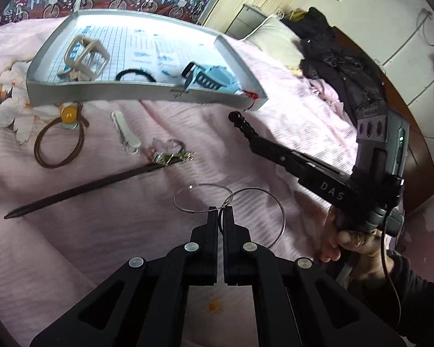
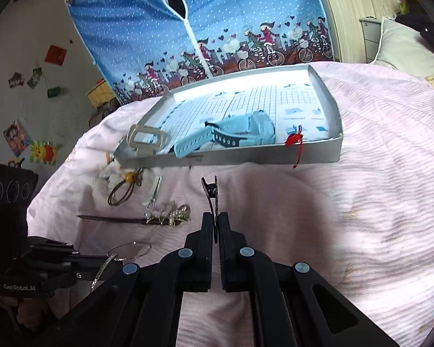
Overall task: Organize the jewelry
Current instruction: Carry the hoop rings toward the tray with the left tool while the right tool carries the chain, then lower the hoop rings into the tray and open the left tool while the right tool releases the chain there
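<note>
Two thin silver wire hoop earrings (image 1: 230, 206), smooth and round, are pinched where they cross by the left gripper (image 1: 220, 212), jaws closed on them above the ribbed pink bedspread (image 1: 101, 245). The right gripper (image 2: 216, 225) is clamped on a flat black toothed hair clip (image 2: 212, 192), just short of the tray. The shallow grey tray (image 1: 130, 94) with a gridded paper floor holds a cream square buckle (image 1: 85, 56), a black elastic loop (image 1: 135, 75), a pale blue perforated watch strap (image 1: 214, 78) and a red tassel (image 2: 294, 139) draped over its rim.

Left gripper (image 1: 220, 212) jaws pinched on linked hoop earrings (image 1: 231, 202) above pink bedspread (image 1: 86, 245), tray (image 1: 147, 95) beyond.
</note>
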Available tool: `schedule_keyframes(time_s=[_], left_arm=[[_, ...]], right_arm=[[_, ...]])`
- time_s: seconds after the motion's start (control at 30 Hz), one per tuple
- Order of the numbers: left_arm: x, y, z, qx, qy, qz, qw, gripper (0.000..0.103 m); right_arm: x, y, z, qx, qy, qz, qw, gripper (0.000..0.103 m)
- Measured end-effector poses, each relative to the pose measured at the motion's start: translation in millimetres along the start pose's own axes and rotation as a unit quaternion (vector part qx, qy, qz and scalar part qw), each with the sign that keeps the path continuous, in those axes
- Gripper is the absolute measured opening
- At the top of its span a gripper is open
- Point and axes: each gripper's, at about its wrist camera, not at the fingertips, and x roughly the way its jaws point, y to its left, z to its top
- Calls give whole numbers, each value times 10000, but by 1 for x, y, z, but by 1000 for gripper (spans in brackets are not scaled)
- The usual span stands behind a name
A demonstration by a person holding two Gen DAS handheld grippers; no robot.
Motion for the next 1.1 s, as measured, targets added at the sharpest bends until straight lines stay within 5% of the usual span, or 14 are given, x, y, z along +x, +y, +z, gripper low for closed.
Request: schedule_keyframes(time_s=[0.43, 0.63, 0.87, 1.1], left_arm=[[-42, -1, 26, -74, -1503, 120, 9885, 1], [-30, 10, 68, -187, -1895, 558, 9801, 1], [3, 38, 112, -148, -2025, 933, 9747, 1], [44, 73, 110, -362, -1433, 1373, 9794, 1]], right_arm=[[-14, 9, 10, 27, -537, 301, 9981, 4], [-8, 10, 33, -41, -796, 78, 9968, 4], [25, -5, 70, -79, -915, -210, 9956, 4], [52, -14, 73, -241, -707, -395, 9964, 5]])
